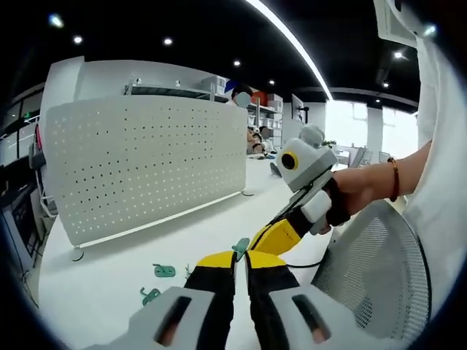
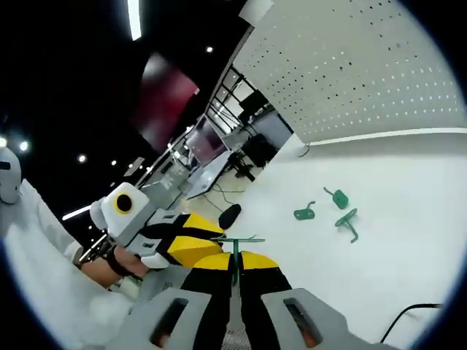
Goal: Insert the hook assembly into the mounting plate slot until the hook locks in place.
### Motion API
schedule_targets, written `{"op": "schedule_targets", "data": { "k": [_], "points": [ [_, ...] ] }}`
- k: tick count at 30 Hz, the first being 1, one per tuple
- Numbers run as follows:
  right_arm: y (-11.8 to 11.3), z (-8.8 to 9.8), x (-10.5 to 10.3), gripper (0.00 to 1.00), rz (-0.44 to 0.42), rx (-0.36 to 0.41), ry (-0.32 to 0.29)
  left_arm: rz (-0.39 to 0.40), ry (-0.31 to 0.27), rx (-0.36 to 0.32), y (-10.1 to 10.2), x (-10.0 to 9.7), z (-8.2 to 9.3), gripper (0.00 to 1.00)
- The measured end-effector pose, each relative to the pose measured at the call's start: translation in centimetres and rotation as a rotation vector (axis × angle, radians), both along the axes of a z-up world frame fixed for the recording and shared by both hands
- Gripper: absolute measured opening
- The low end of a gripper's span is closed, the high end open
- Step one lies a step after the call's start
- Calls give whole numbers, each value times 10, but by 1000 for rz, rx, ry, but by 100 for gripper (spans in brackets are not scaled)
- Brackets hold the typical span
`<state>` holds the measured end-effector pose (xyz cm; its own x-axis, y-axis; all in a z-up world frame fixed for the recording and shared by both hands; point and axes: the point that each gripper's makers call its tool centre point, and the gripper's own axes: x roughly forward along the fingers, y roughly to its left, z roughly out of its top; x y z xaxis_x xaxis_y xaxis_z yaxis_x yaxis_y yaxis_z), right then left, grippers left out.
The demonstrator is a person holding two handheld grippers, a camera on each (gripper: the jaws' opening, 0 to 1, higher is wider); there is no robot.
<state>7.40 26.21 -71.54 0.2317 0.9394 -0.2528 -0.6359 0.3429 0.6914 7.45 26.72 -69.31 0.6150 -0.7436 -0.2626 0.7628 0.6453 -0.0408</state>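
Note:
The white perforated mounting plate stands upright on the white table; it also rises at the upper right of the right gripper view. My right gripper is shut on a green hook, whose thin stem runs between the jaws with a crossbar at the tips. In the left gripper view that hook sits just past my left gripper, whose jaws are shut with only a thin gap. The right gripper comes in from the right, tip to tip with it. The left gripper shows beside the hook.
Loose green hooks lie on the table, three in the right gripper view. A grey mesh chair back stands close at the right. A black cable trails on the table. A hand holds the right gripper.

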Motion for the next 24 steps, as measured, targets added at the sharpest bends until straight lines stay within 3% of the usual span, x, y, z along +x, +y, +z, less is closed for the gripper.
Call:
{"op": "schedule_targets", "data": {
  "k": [5,13,16,24],
  "points": [
    [2,-2,-6,1,27,25,39,-30,-21,-16,-6,-5,4,6],
    [1,1,-7,3,35,82,99,-46,-38,49,-5,-5,1,2],
    [1,3,-6,4,35,72,33,-53,-50,99,-5,-6,-2,2],
    [3,11,-8,11,54,66,-17,-29,-37,81,-3,-4,1,2]
  ]
}}
